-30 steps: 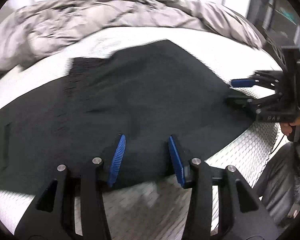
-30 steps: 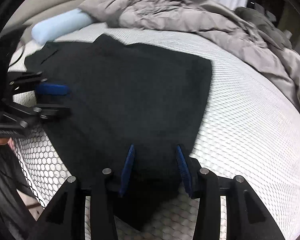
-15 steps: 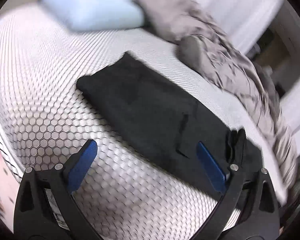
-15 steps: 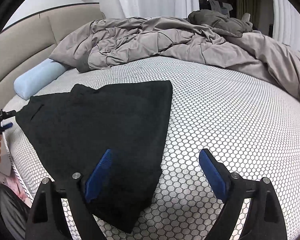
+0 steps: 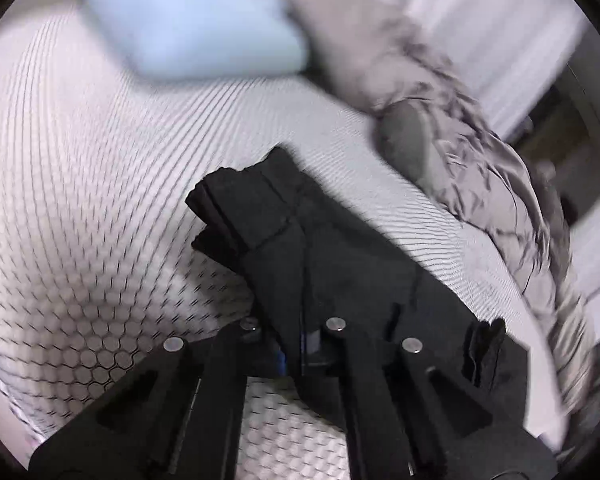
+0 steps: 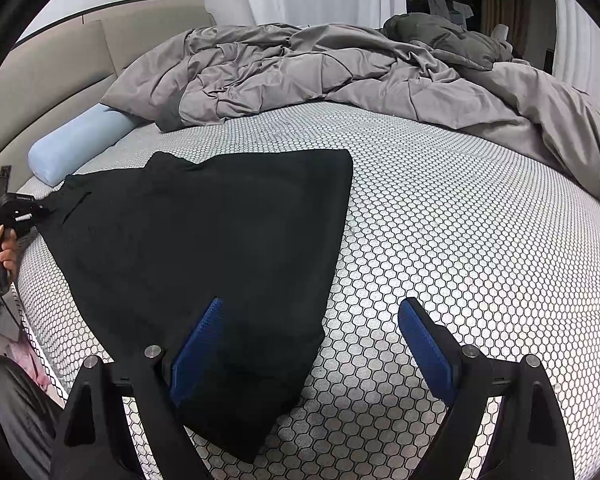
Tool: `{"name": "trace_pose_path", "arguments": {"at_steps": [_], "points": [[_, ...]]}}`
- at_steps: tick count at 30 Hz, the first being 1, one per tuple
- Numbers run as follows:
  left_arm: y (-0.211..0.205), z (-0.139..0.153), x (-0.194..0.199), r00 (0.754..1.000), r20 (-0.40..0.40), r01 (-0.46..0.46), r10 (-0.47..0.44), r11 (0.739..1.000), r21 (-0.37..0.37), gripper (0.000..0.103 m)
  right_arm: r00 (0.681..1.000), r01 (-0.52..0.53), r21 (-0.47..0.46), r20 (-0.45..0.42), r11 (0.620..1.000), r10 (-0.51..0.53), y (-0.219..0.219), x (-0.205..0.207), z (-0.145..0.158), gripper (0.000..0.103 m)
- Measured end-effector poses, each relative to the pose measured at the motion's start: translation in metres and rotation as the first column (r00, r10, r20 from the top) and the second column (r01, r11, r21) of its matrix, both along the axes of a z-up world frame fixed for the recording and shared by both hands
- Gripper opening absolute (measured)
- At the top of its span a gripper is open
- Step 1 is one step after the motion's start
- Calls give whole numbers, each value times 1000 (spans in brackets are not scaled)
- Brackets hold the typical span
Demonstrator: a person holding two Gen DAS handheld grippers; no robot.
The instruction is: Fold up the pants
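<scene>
Pants (image 6: 204, 248), black and already doubled over, lie flat on the honeycomb-patterned mattress (image 6: 440, 240), near its front edge, waistband end off to the left. And there's the change: a second ago both claws sat at the near hem, half a second ago the left gripper (image 5: 300, 344) was swinging wide open toward the waistband, and now it is clamped hard on the black cloth at that end, fabric bunched and lifted between its pads. In the right wrist view that gripper is a small dark shape at the far left with a hand (image 6: 0, 248) on its handle. The right gripper (image 6: 312, 352) has gone the other way: it has spread its blue pads wide and released, one pad over the pants' near corner, the other over bare mattress, nothing gripped.

So my read: one fold is down, and the left side has taken hold for the next one, likely carrying the waistband across toward the hem.

Edges now. The pants' right edge runs straight and clean, with plenty of bare mattress beyond it on the right. The near corner lies close to the mattress edge, so a pull toward the person could drag cloth off. The blue pillow (image 6: 76, 140) sits just behind the waistband, and the grey duvet (image 6: 340, 76) is heaped well apart at the back.
</scene>
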State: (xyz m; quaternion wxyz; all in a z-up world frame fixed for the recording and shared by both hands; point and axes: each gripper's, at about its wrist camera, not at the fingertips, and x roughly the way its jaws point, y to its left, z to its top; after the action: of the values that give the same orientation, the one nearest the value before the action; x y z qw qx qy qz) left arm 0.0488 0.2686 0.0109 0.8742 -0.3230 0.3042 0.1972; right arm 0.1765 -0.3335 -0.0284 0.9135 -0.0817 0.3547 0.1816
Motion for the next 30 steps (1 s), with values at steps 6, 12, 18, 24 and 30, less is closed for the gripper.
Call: {"name": "trace_pose_path", "arguments": {"at_steps": [6, 12, 18, 24, 30], "points": [[-81, 97, 15, 974, 137, 165, -182, 978, 127, 1, 1000, -6, 13, 11, 1000, 5, -2, -3, 4, 90], [-222, 163, 44, 827, 197, 491, -527, 847, 205, 3, 999, 33, 31, 5, 999, -33, -12, 0, 4, 90], [-324, 135, 60, 576, 145, 788, -804, 594, 160, 46, 995, 101, 36, -25, 994, -100, -32, 11, -1, 90], [-280, 82, 56, 723, 102, 643, -684, 719, 264, 82, 991, 118, 106, -69, 987, -111, -45, 17, -2, 90], [-218, -6, 97, 835, -77, 551, -545, 829, 94, 77, 975, -62, 351, -177, 934, 132, -22, 22, -3, 83]]}}
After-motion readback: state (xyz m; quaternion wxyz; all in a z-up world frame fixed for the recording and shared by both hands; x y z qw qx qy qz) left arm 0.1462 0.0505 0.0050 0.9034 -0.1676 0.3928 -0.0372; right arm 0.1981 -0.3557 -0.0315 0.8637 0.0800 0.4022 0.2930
